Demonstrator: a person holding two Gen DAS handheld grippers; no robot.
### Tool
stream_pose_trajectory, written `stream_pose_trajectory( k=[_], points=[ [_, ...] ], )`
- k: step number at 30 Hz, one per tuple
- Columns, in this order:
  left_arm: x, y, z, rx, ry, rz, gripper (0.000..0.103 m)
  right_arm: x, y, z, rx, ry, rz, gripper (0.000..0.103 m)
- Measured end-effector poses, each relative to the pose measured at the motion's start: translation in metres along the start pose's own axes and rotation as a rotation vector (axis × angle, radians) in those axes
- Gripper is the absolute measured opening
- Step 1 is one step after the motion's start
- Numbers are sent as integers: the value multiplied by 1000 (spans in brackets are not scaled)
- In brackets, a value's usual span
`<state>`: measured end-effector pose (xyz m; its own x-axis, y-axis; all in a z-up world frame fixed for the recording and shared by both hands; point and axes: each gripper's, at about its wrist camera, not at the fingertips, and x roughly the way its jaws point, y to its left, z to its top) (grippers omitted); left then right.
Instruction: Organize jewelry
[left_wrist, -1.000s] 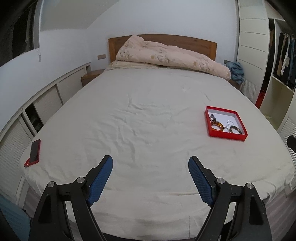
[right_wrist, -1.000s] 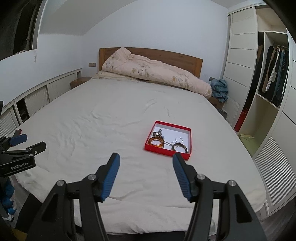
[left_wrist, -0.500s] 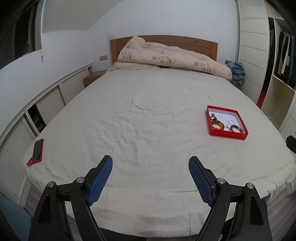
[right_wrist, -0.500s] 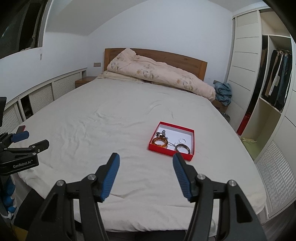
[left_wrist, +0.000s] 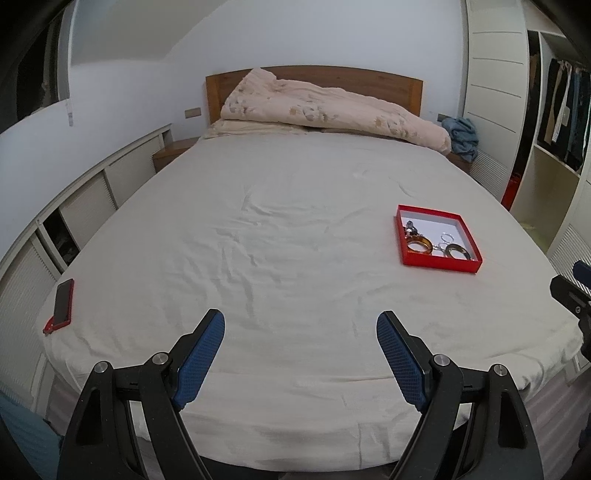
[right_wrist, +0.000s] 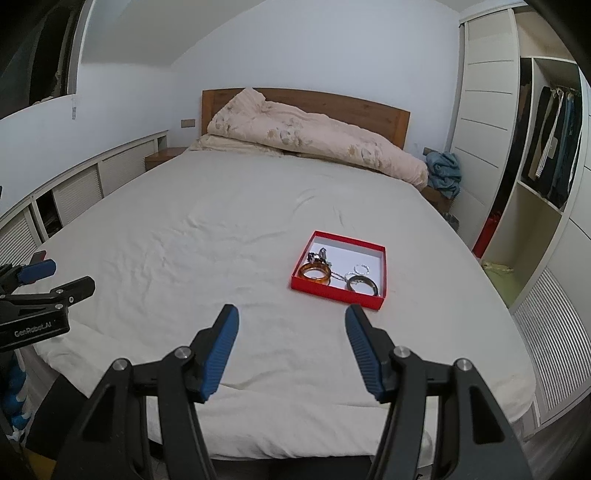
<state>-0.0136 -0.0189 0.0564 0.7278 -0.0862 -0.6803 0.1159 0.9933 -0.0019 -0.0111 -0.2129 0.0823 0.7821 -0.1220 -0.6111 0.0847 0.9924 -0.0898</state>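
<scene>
Resting: square red box (right_wrist: 337, 291) on wrinkled sheet (right_wrist: 221, 236) | glossy amber bangle (right_wrist: 314, 273) inside | both claws apart, empty

We see a tray (right_wrist: 382, 269) on the bed (right_wrist: 221, 229), toward its right side. Bangles (right_wrist: 314, 272) lie in it. A phone (left_wrist: 62, 300) lies at the bed's left edge. A blanket (right_wrist: 314, 140) sits behind, by the headboard (right_wrist: 354, 107).

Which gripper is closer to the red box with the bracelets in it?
The right gripper. The red box lies just ahead of its open jaws, slightly to the right. The left gripper is farther, with the box far off to its right across the bed.
</scene>
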Motion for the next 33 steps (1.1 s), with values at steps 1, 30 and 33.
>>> stream_pose_trajectory(
  k=[1,30,33],
  points=[
    [1,-1,0,1,3,-3,84,1,-1,0,1,3,1,58],
    [20,-17,1,10,41,-31,84,25,-4,-4,16,70,13,58],
    [22,-16,1,9,41,-34,84,26,-2,-4,13,73,11,58]
  ],
)
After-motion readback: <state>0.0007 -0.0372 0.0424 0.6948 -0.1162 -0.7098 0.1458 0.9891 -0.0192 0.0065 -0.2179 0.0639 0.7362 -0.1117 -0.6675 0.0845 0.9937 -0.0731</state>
